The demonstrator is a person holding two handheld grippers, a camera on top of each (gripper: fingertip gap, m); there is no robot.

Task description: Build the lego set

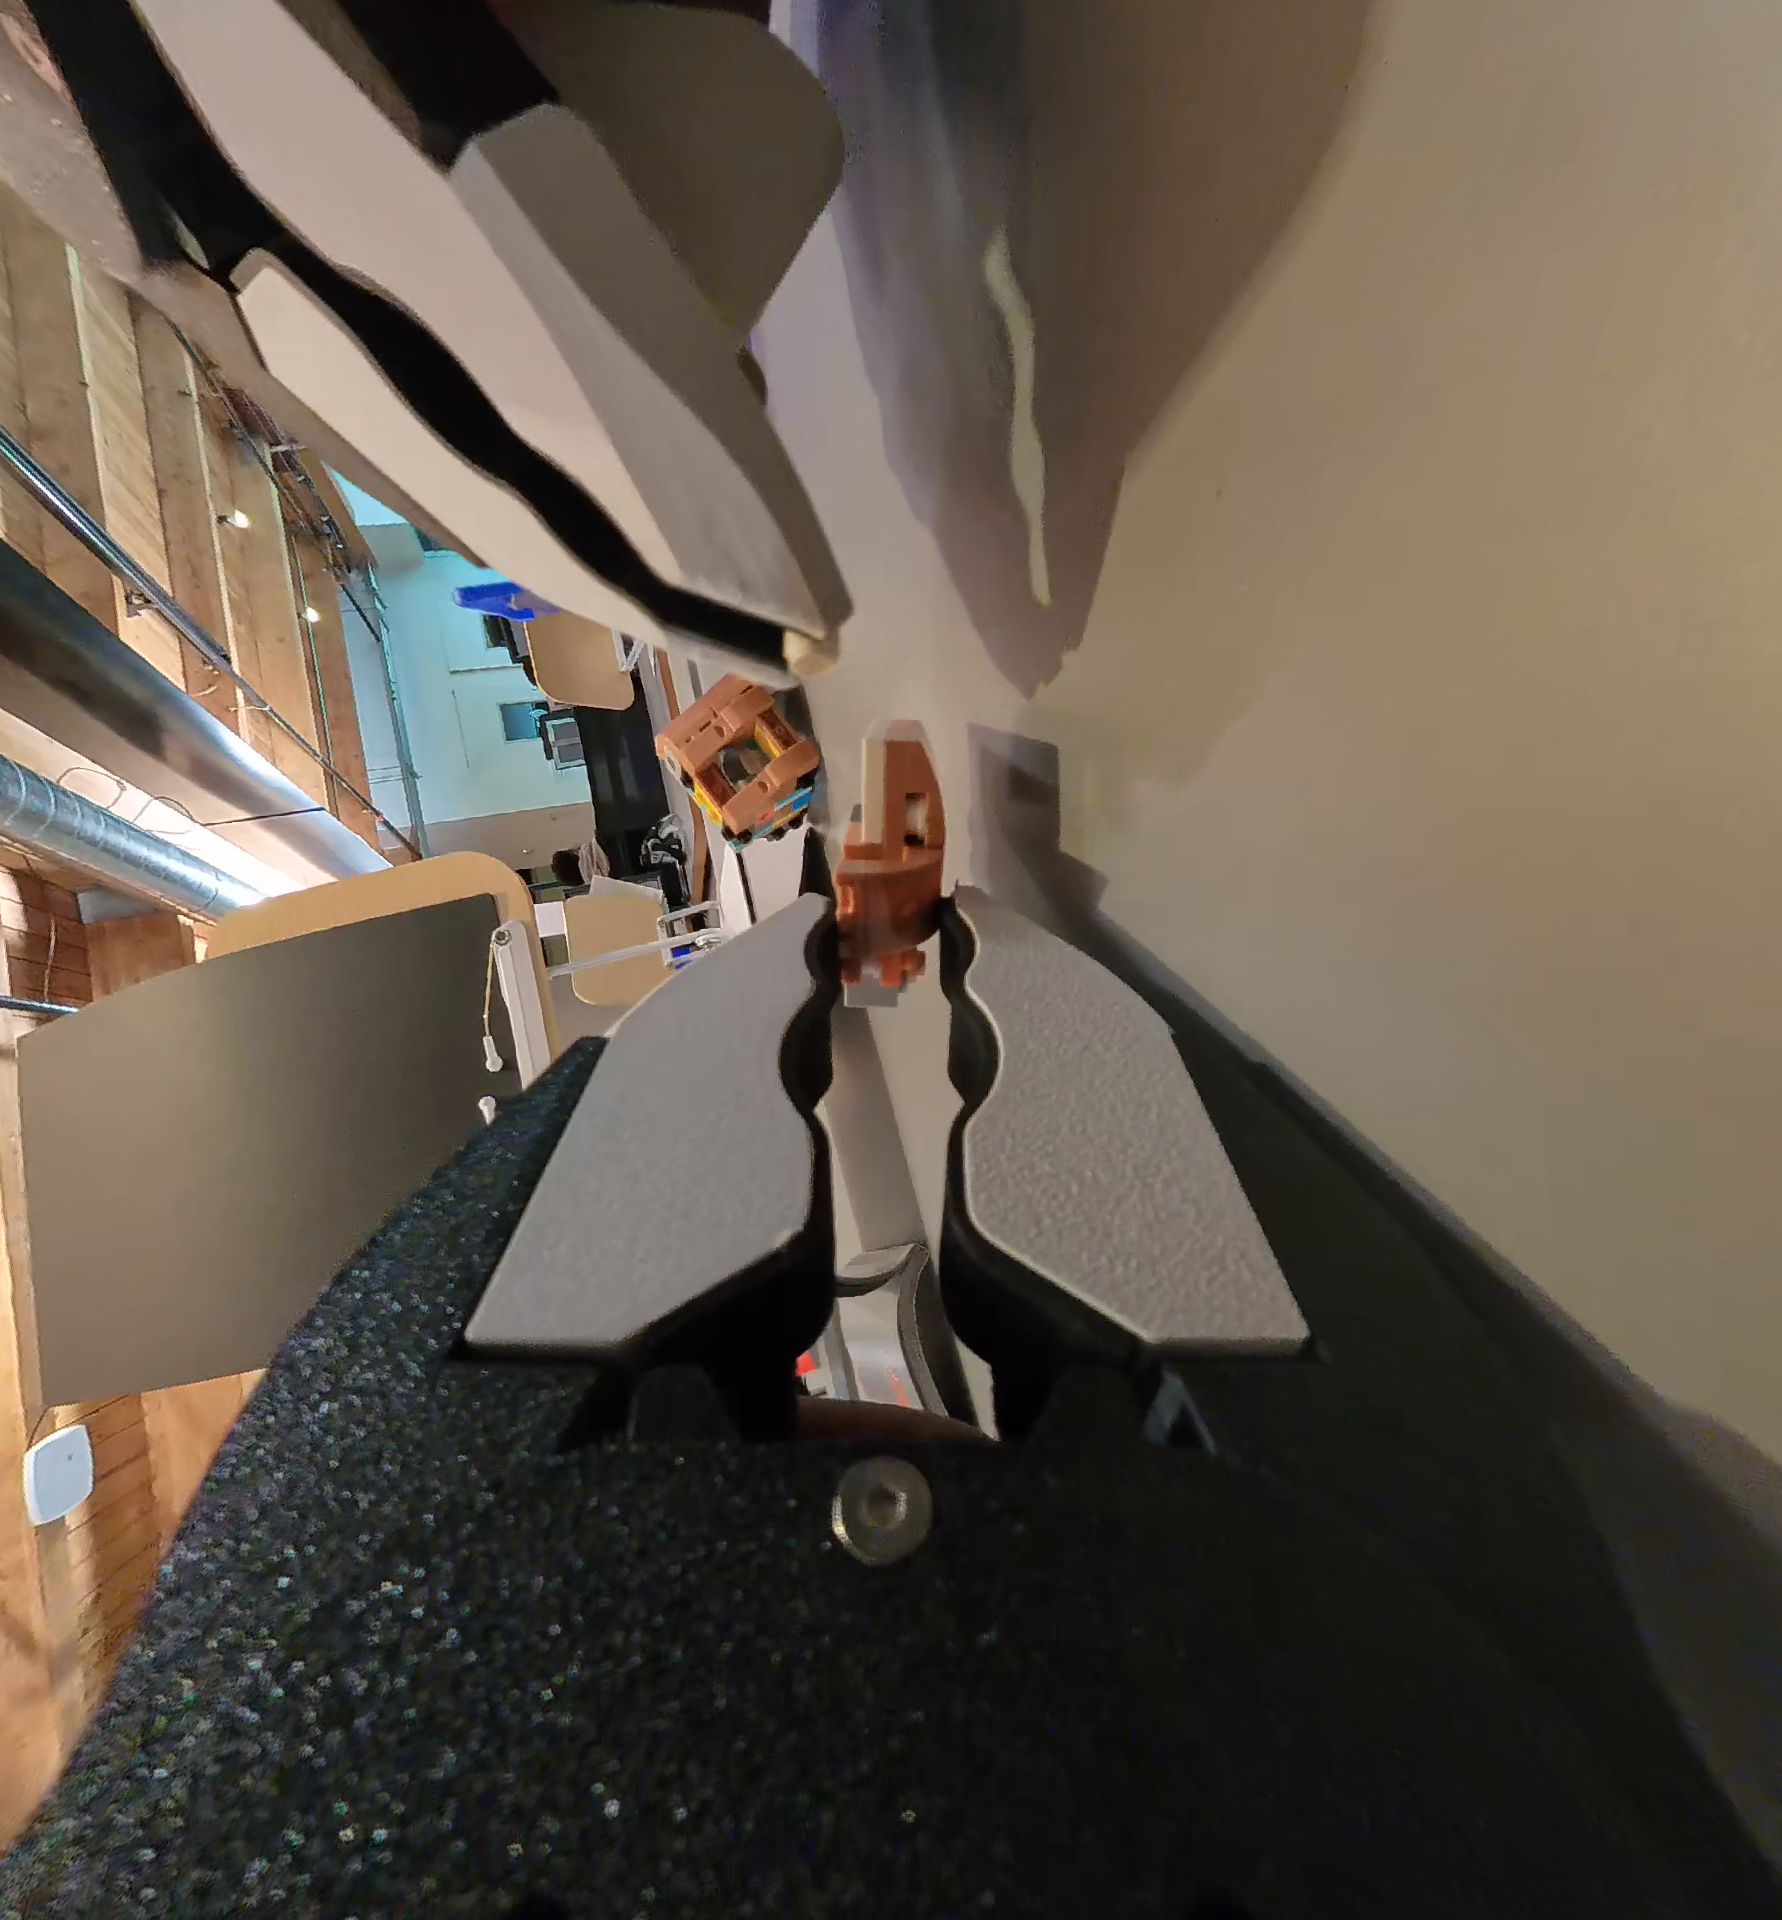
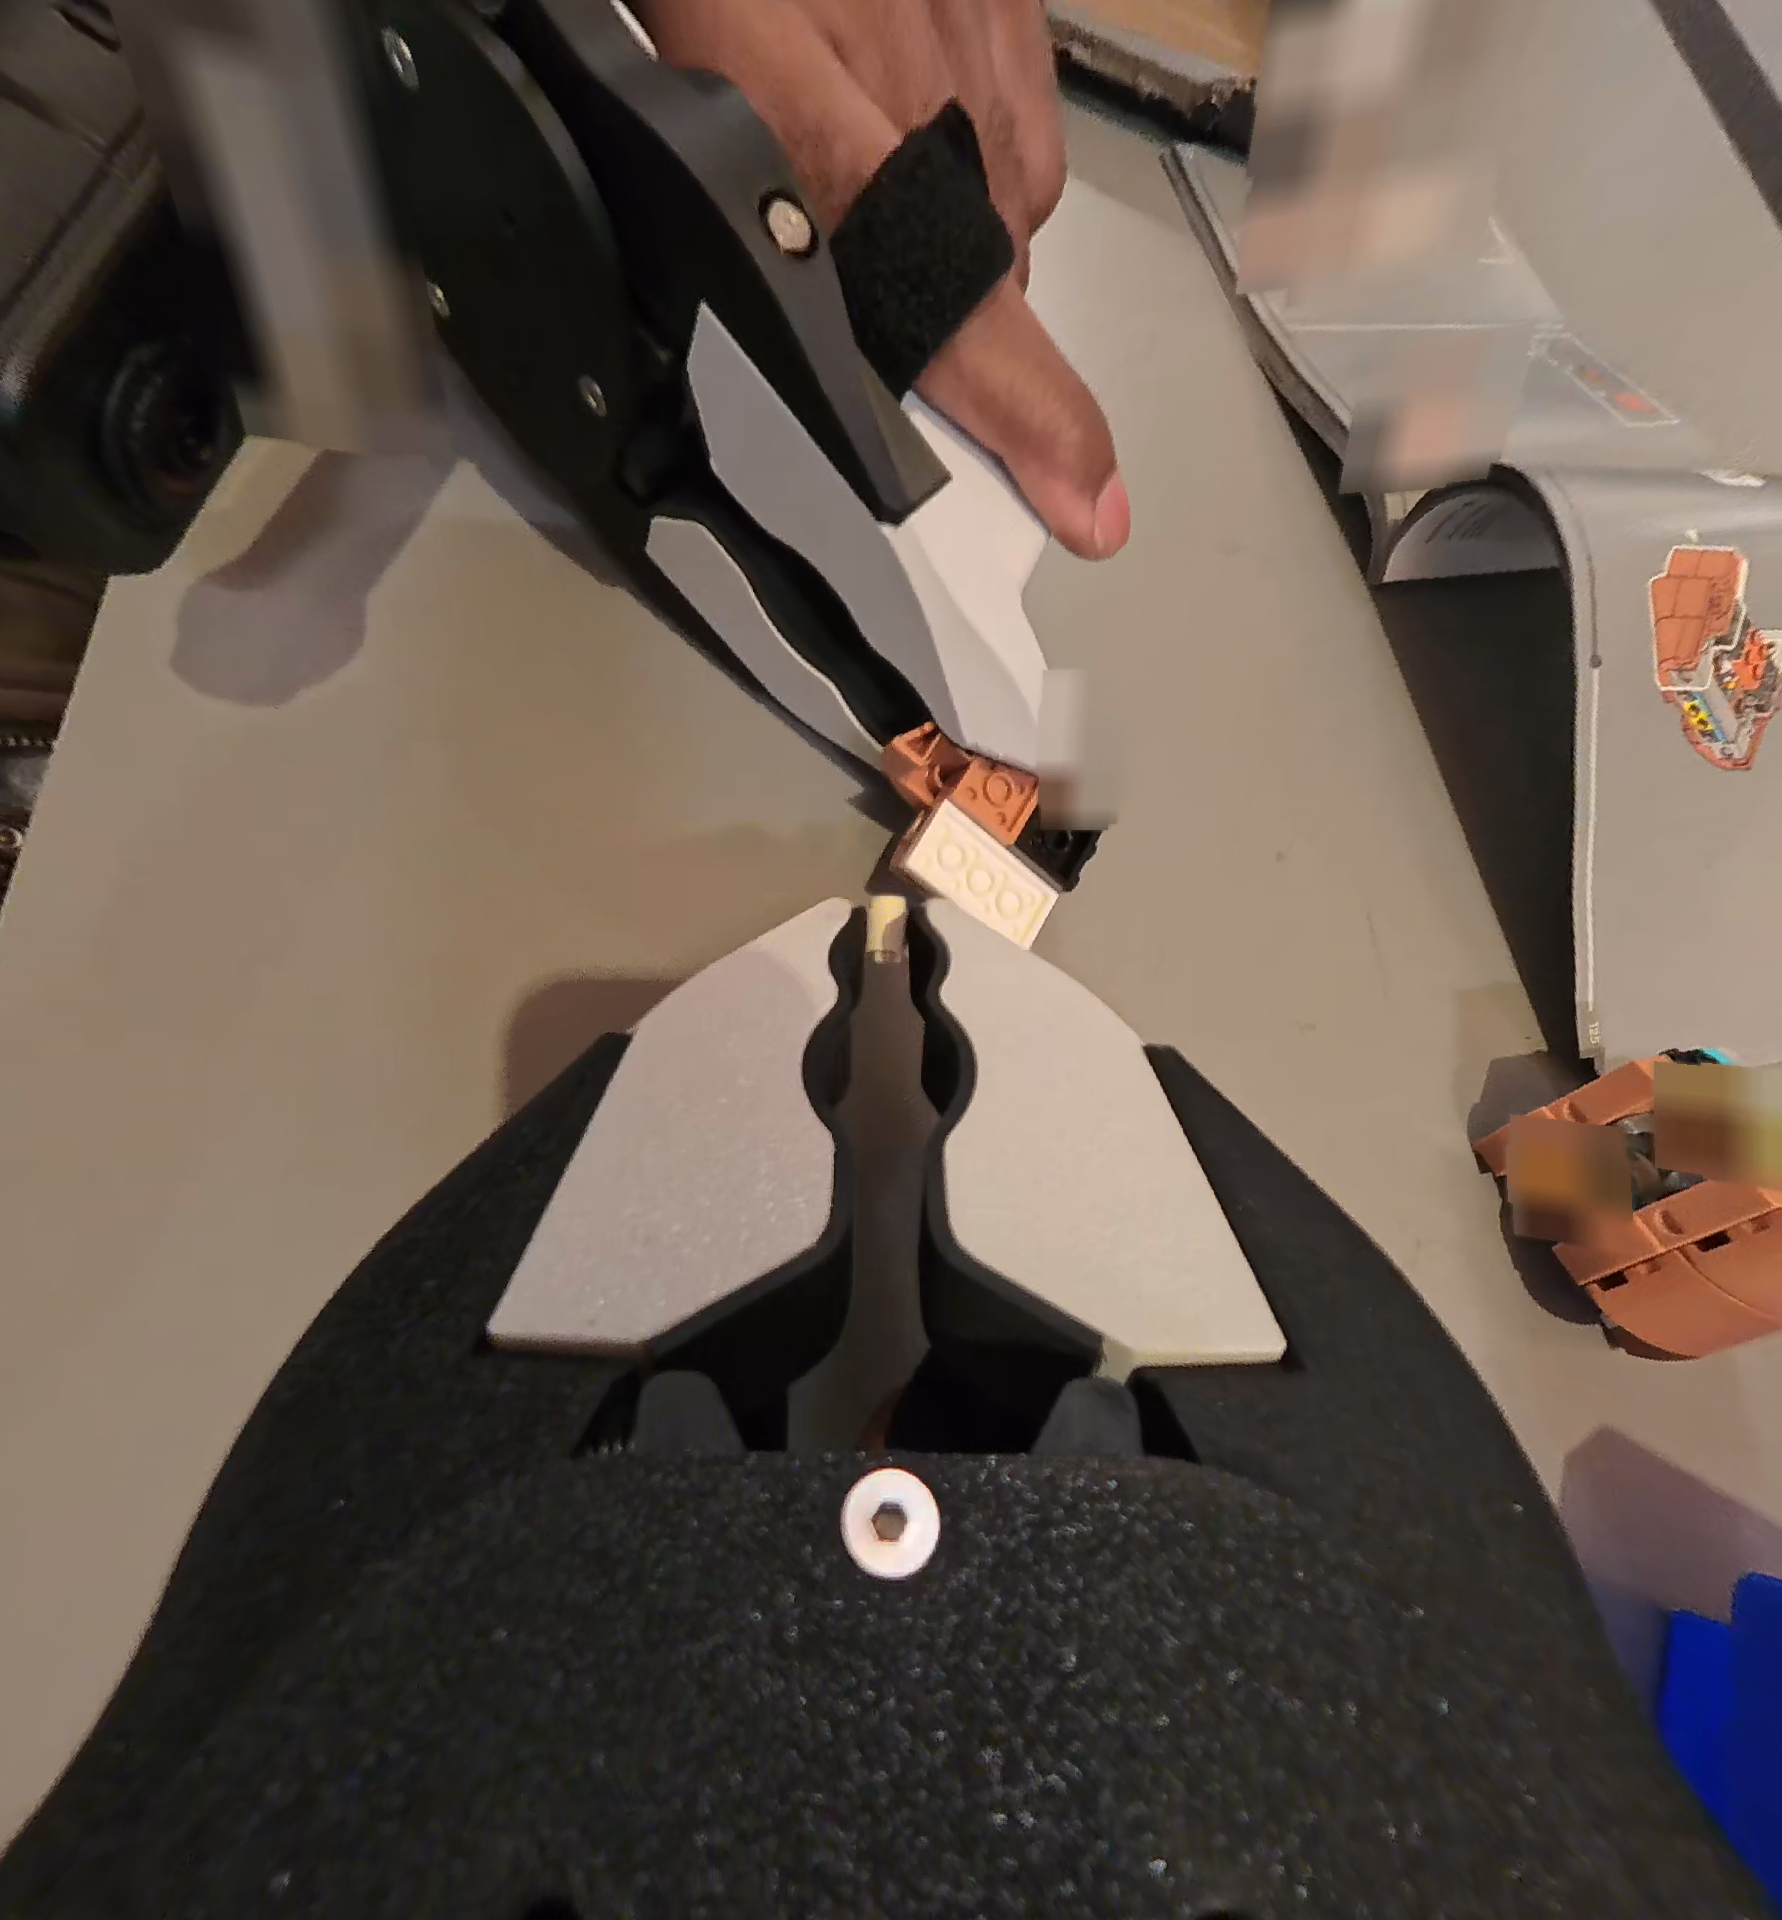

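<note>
My left gripper [image 1: 887, 914] is shut on a small brown brick sub-assembly [image 1: 902, 831] with a cream plate on one side. In the right wrist view the left gripper [image 2: 897, 727] comes in from the upper left, held by a hand [image 2: 970, 312], and holds that sub-assembly [image 2: 980, 800] just above the grey table [image 2: 347, 935]. My right gripper [image 2: 885, 914] is shut on a tiny cream piece [image 2: 885, 927], whose tip is right at the sub-assembly's cream plate [image 2: 980, 878]. The right gripper [image 1: 804, 634] with the cream piece [image 1: 812, 652] also shows in the left wrist view.
A larger brown brick build [image 2: 1676, 1226] sits on the table at the right, also seen in the left wrist view [image 1: 736, 769]. An open instruction booklet [image 2: 1645, 520] lies at the far right. A blue object [image 2: 1749, 1714] is at the near right corner. About 5 cm separates my left fingertips from my right. The blue object [image 2: 1749, 1714] is about 20 cm from both grippers' fingertips.
</note>
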